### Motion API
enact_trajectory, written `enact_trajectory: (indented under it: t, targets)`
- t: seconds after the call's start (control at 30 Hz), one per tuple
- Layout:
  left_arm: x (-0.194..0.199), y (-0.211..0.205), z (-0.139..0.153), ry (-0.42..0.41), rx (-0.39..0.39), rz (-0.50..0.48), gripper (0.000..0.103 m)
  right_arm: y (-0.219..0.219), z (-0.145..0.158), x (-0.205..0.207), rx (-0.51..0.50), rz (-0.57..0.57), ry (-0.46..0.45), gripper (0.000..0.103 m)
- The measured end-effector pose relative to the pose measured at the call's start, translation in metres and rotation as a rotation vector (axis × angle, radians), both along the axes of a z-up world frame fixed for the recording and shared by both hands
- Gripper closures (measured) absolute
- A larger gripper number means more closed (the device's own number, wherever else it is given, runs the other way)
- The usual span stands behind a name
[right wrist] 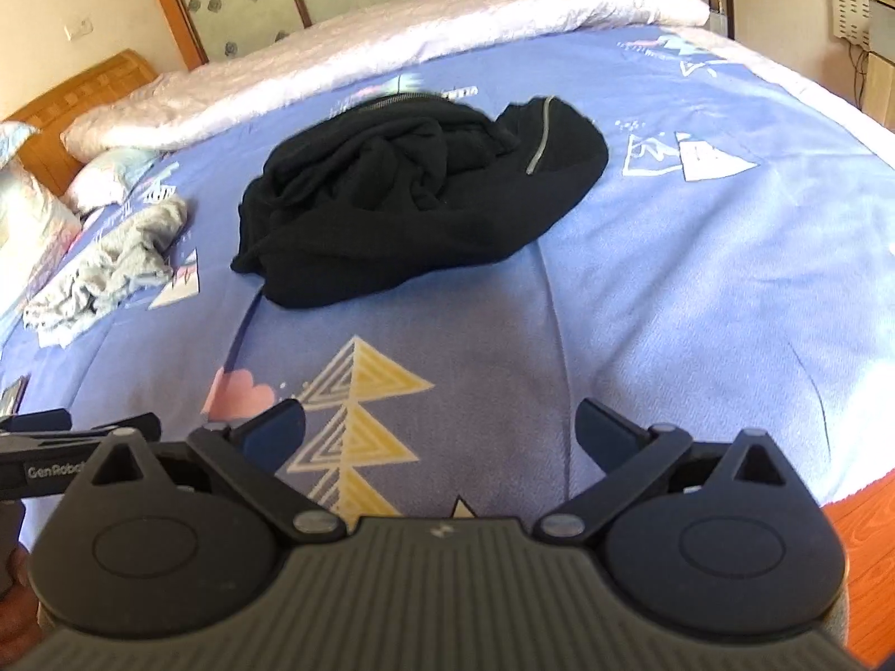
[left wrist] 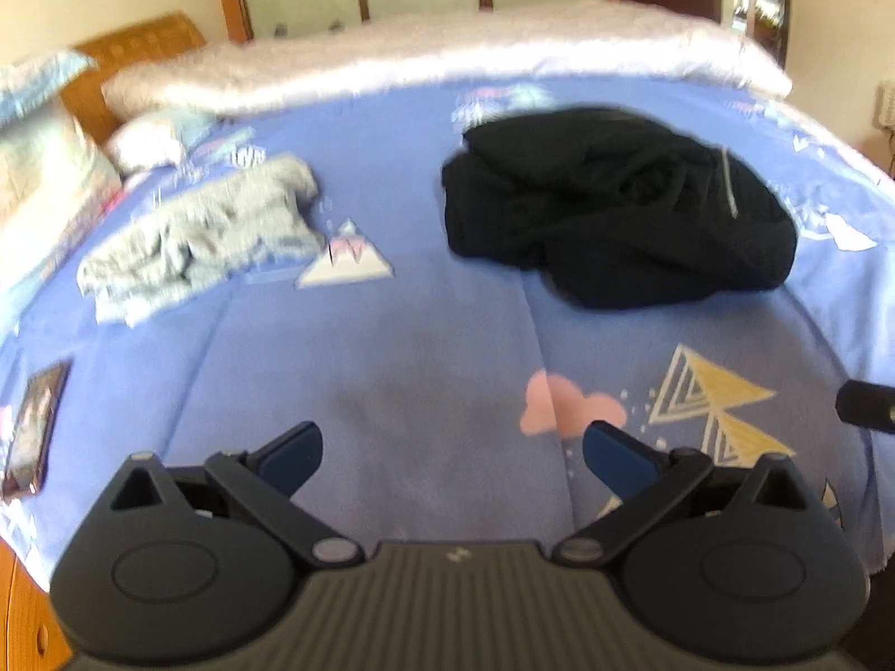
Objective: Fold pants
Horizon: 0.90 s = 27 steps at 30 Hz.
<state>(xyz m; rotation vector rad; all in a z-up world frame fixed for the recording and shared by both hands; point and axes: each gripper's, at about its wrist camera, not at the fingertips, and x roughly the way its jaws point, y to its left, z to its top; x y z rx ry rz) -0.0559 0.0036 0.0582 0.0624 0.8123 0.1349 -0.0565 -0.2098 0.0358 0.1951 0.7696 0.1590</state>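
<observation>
Currently black pants (right wrist: 414, 195) crumpled mid-bed on blue quilt (right wrist: 699, 291), well ahead of both claws. Left gripper (left wrist: 453, 456) and right gripper (right wrist: 439, 433) spread wide, empty. Soft, limp, light fabric, likely; best pinch at zipper-side edge (right wrist: 537, 140).

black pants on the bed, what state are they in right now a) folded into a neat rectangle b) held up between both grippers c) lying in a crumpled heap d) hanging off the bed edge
c: the black pants lie bunched in a heap on the blue bedspread, clear of the open left gripper and right gripper, with nothing between the jaws of either.
</observation>
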Motion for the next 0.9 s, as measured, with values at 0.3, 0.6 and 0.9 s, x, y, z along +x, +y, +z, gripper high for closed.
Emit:
enact_trajectory:
  t: [0.3, 0.6, 0.9]
  targets:
    - [-0.014, -0.016, 0.012, -0.129, 0.076, -0.097, 0.000, 0.003, 0.010, -0.008, -0.010, -0.029, -0.093, 0.013]
    - [-0.009, -0.003, 0.001, -0.049, -0.043, -0.108, 0.000, 0.008, 0.009, -0.011, -0.039, -0.034, -0.126, 0.013]
    - [-0.008, 0.009, -0.005, -0.016, -0.089, -0.078, 0.000, 0.017, 0.014, -0.019, -0.137, -0.042, -0.216, 0.014]
